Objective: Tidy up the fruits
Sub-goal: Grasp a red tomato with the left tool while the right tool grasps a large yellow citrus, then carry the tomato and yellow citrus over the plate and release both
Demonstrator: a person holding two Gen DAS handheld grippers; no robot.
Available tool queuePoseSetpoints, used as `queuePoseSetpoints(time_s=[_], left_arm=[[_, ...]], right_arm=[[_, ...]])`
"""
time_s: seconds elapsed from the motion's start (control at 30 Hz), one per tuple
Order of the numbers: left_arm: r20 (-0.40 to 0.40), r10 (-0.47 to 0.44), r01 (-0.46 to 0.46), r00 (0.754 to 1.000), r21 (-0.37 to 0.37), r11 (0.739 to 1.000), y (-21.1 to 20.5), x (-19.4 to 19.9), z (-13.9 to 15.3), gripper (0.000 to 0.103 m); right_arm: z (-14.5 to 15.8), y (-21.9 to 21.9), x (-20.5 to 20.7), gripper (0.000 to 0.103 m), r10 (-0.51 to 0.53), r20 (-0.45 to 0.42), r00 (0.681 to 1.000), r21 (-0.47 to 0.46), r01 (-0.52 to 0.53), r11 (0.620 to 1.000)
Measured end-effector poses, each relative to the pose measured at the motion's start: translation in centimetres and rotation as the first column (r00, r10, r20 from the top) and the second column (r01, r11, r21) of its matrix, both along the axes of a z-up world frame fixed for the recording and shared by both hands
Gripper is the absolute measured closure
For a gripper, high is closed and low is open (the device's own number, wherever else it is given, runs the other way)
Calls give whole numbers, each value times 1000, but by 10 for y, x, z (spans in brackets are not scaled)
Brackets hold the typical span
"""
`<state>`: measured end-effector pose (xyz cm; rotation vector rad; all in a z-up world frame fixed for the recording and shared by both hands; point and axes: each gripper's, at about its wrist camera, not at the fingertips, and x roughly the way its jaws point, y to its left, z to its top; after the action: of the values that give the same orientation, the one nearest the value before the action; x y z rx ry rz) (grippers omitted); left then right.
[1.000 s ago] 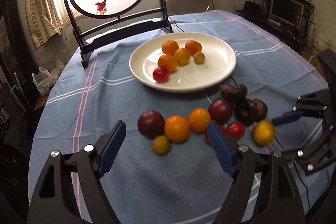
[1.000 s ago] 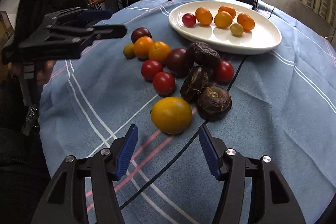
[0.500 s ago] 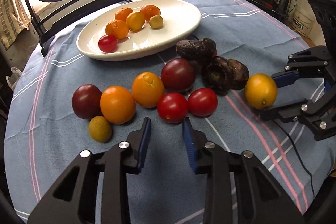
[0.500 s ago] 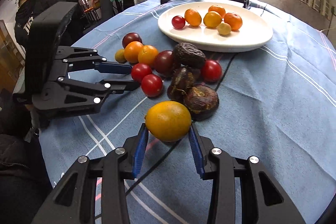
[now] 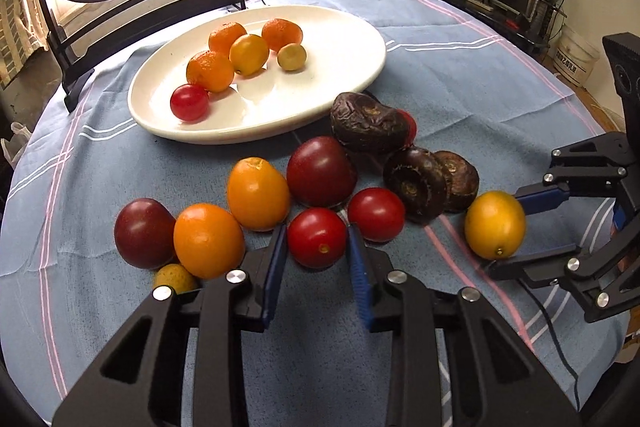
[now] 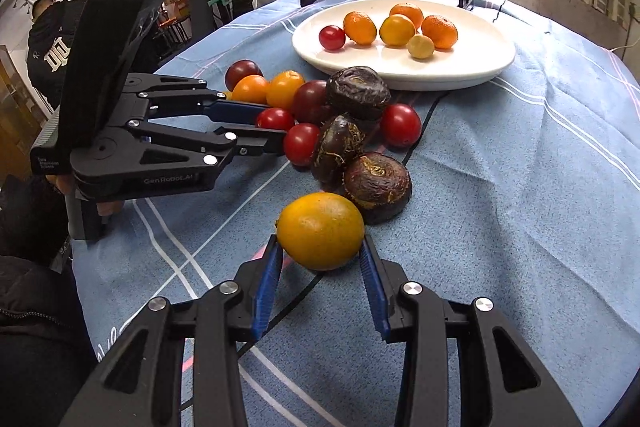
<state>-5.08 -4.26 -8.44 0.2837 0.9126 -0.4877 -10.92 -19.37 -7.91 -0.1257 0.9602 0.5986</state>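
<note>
I'm clamping left gripper (image 5: 317,247) on cherry tomato (image 5: 317,237) | right gripper (image 6: 320,259) on yellow citrus (image 6: 320,231) | tomato soft, slick: squeezing gently mid-belly | plate (image 5: 352,83) at 12 o'clock

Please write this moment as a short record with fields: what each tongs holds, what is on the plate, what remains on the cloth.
left tongs: jaws have just been closing, now shut on a red tomato
right tongs: shut on a yellow-orange fruit, fruit resting on the cloth
plate: white, holds six small fruits, one of them red
cloth: blue with stripes; more orange, red and dark red fruits and three dark wrinkled ones lie beside the plate
cable: black, runs across the cloth under the fruits
</note>
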Motion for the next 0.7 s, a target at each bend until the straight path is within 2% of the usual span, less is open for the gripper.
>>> queuePoseSetpoints(time_s=[0.2,0.4,0.57,0.7], left_arm=[[19,-15,16,1000,-11,1000,6,-15,8,74],[126,15,-8,992,-55,998,19,-21,48,74],[230,116,-96,966,-98,991,25,0,88,74],[297,196,-169,935,-112,979,22,30,112,74]], right_arm=[[5,-2,-7,64,-4,20,1000,-3,4,1000],[31,-4,-6,64,-17,93,995,6,16,1000],[77,-3,8,64,-41,216,976,35,35,999],[105,-1,36,63,-73,272,960,80,53,995]])
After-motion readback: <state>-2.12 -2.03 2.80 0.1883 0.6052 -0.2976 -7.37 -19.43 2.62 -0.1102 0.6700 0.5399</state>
